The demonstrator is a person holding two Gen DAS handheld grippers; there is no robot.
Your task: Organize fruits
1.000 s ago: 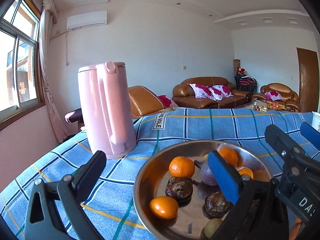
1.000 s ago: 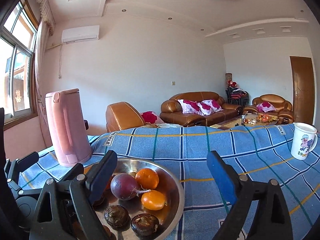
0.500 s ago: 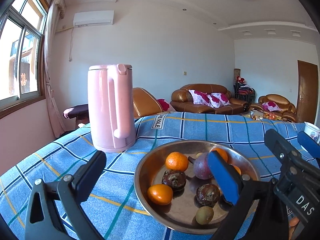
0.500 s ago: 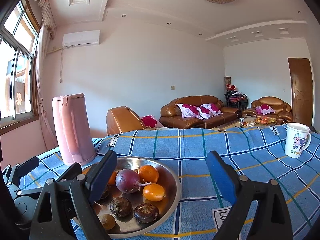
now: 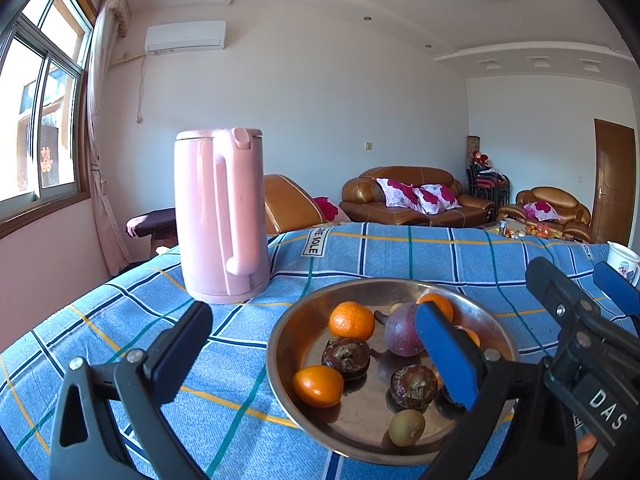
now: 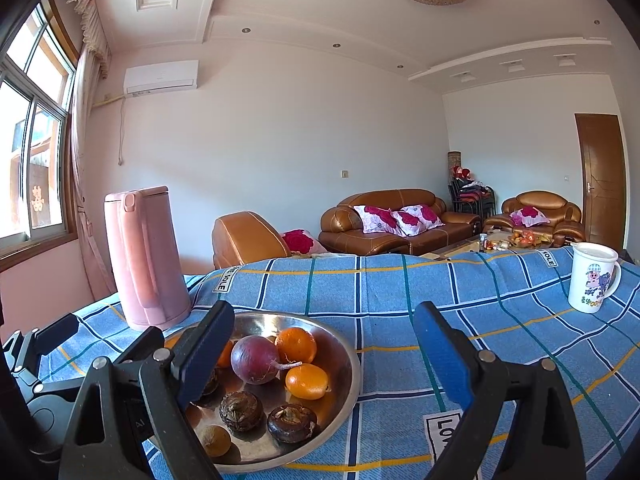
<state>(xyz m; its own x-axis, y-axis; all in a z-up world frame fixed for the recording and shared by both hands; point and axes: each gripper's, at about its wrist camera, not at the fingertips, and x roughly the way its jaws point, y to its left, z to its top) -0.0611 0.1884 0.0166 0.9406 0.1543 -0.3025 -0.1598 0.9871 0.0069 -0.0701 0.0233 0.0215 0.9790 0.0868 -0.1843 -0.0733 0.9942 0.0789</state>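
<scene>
A steel bowl [image 5: 288,360] sits on the blue checked tablecloth. It holds oranges [image 5: 351,321], a purple round fruit [image 5: 402,334], brown water chestnuts [image 5: 346,358] and a small tan fruit [image 5: 406,427]. My left gripper [image 5: 314,354] is open and empty, its fingers straddling the bowl's near left side. In the right wrist view the bowl [image 6: 352,364] lies low and left, with the purple fruit [image 6: 254,359], oranges [image 6: 296,345] and chestnuts [image 6: 241,410] inside. My right gripper [image 6: 324,354] is open, holding nothing, its left finger over the bowl.
A tall pink kettle [image 5: 220,216] stands behind the bowl to the left. A white printed mug [image 6: 592,280] stands at the far right of the table. Bare cloth [image 6: 400,320] lies between bowl and mug. Brown sofas sit beyond the table's far edge.
Both views have shifted a little, so more of the bowl shows. The left view now looks level. The fruit has not moved, and both grippers stay open.
</scene>
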